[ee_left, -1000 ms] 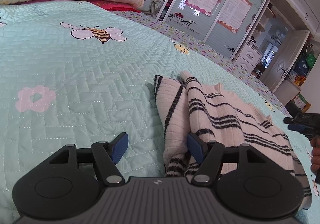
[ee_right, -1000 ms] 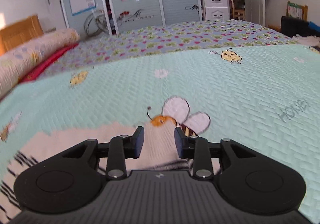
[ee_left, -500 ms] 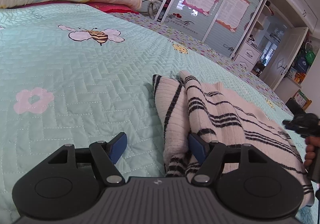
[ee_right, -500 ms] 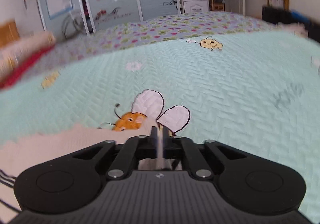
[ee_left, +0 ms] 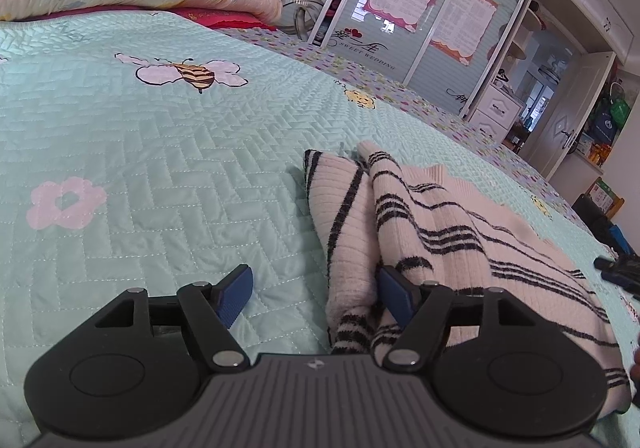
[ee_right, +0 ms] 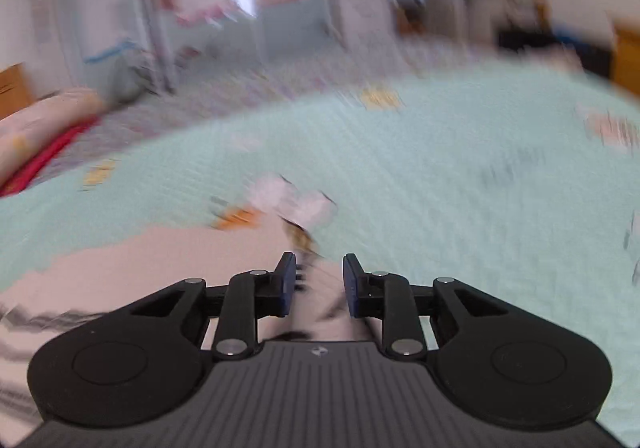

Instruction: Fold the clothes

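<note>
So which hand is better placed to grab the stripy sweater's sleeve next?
Probably left. The left gripper is open with its fingers straddling the sleeve of the sweater. The right view is blurred.

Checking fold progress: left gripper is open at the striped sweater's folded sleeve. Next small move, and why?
Probably close the left gripper: its jaws stand wide apart astride the folded sleeve edge of the striped sweater, holding nothing. The right gripper is open over the sweater too, in a blurred view.

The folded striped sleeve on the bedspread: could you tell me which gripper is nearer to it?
Left. The left gripper straddles the folded striped sleeve; the right gripper is open over the sweater's far side.
</note>
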A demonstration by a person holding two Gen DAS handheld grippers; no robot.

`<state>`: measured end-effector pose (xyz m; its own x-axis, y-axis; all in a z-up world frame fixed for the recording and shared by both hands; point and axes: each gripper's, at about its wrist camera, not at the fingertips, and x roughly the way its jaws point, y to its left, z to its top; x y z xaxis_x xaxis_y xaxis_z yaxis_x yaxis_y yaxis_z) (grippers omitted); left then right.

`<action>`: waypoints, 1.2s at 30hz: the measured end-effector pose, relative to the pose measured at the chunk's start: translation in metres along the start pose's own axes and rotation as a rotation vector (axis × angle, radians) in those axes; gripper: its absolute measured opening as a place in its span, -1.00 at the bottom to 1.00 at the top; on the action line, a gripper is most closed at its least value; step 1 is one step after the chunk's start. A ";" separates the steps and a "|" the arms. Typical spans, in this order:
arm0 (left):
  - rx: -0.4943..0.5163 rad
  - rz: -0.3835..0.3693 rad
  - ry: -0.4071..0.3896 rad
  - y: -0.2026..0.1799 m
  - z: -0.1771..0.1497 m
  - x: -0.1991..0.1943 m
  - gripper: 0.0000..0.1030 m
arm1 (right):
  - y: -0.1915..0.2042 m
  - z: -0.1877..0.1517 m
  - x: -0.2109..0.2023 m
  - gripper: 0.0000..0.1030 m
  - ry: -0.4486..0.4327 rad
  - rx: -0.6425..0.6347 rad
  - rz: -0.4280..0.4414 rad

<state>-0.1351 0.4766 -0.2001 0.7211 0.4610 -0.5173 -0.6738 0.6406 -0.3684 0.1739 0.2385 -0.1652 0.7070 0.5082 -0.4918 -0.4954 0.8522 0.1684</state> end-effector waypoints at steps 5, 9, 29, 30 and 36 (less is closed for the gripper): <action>-0.005 -0.004 -0.002 0.001 0.000 -0.001 0.42 | 0.009 -0.024 -0.035 -0.45 -0.047 0.007 0.063; -0.001 0.025 -0.036 -0.002 0.001 -0.010 0.39 | -0.013 -0.040 -0.051 -0.84 -0.073 0.093 0.020; 0.106 0.162 -0.139 -0.015 -0.007 -0.030 0.50 | -0.038 -0.096 -0.104 -0.45 -0.120 0.242 -0.128; 0.137 0.157 -0.170 -0.023 -0.011 -0.037 0.50 | -0.037 -0.097 -0.111 -0.43 -0.135 0.230 -0.128; 0.214 0.149 -0.168 -0.038 -0.021 -0.031 0.49 | -0.035 -0.107 -0.125 -0.13 -0.079 0.161 -0.088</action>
<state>-0.1353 0.4252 -0.1857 0.6455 0.6432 -0.4119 -0.7376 0.6649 -0.1176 0.0487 0.1320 -0.2016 0.7847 0.4334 -0.4431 -0.3470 0.8995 0.2655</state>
